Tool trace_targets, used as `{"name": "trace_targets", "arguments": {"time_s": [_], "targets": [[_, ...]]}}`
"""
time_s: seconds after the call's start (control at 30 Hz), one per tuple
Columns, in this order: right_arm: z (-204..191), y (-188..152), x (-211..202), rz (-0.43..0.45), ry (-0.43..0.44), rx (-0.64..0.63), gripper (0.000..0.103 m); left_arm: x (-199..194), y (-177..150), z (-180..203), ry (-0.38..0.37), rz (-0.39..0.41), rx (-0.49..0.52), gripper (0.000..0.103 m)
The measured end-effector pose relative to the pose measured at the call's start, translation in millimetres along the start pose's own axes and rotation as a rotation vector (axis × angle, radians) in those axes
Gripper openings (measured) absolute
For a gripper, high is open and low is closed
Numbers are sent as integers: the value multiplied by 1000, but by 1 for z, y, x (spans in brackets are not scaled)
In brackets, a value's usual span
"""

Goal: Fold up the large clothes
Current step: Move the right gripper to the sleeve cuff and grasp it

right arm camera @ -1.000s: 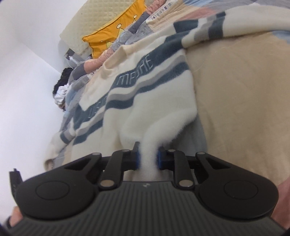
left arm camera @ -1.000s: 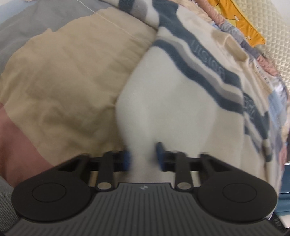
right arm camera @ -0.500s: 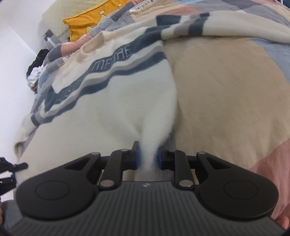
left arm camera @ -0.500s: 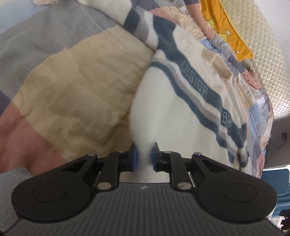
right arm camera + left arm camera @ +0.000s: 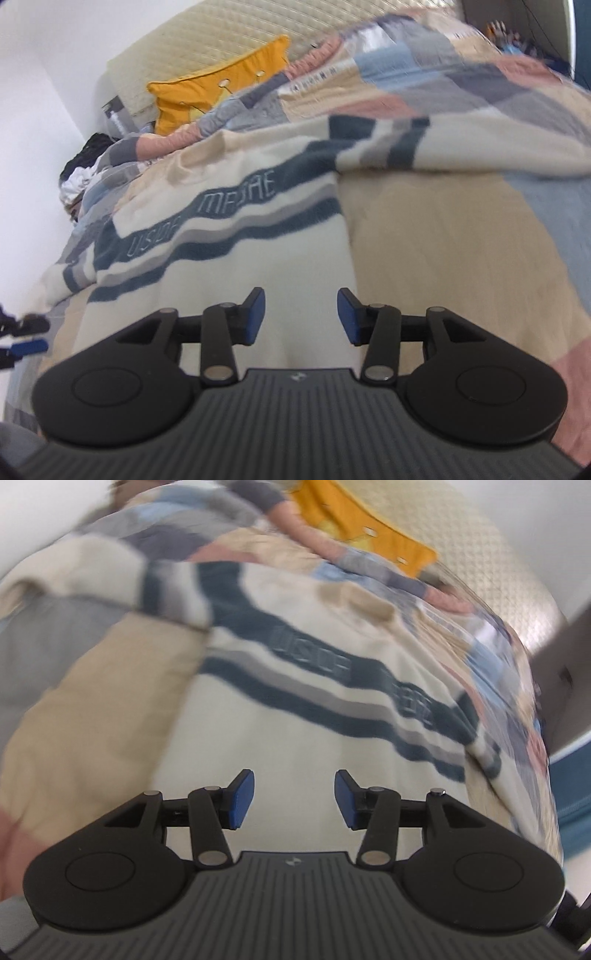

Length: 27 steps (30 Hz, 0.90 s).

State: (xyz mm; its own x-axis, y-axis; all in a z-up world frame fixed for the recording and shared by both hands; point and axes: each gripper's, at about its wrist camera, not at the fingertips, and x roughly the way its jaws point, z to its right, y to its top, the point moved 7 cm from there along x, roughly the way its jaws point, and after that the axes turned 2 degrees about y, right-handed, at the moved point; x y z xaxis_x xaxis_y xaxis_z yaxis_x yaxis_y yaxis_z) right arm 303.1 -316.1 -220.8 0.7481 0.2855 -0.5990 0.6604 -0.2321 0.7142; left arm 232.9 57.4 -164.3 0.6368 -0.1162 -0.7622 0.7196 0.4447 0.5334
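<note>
A cream sweater [image 5: 295, 746] with navy and grey stripes lies spread on a patchwork quilt [image 5: 443, 236]; the left gripper [image 5: 294, 799] hangs over its plain lower part, blue pads wide apart and empty; the right gripper [image 5: 301, 320] hangs over the same hem by the sweater's edge, fingers likewise parted, nothing between them; a yellow pillow [image 5: 218, 92] sits against the quilted headboard [image 5: 240, 40] beyond.

bedroom, patchwork quilt [image 5: 461, 229], yellow pillow [image 5: 207, 96]
</note>
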Motion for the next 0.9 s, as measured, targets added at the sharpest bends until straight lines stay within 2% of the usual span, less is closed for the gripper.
{"name": "trace_targets", "arguments": {"time_s": [0.1, 0.23, 0.37, 0.43, 0.5, 0.63, 0.83, 0.9], "targets": [[-8, 0, 7, -7, 27, -28, 47, 19, 0, 29, -19, -1, 67, 54], [-18, 6, 24, -4, 28, -57, 47, 55, 11, 61, -53, -31, 102, 54], [-30, 16, 48, 11, 35, -112, 47, 83, 21, 83, -72, 0, 140, 54], [-34, 18, 62, 0, 40, -130, 46, 101, 17, 89, -89, -12, 191, 54], [-35, 17, 76, -15, 33, -139, 46, 117, 10, 90, -93, -25, 223, 54], [-32, 7, 98, -50, 4, -160, 45, 140, 3, 85, -128, -43, 185, 54], [-26, 0, 124, -112, -23, -163, 44, 162, 6, 67, -69, -36, 255, 54], [-22, -4, 132, -132, -24, -137, 44, 170, 6, 61, -48, -44, 245, 54]]}}
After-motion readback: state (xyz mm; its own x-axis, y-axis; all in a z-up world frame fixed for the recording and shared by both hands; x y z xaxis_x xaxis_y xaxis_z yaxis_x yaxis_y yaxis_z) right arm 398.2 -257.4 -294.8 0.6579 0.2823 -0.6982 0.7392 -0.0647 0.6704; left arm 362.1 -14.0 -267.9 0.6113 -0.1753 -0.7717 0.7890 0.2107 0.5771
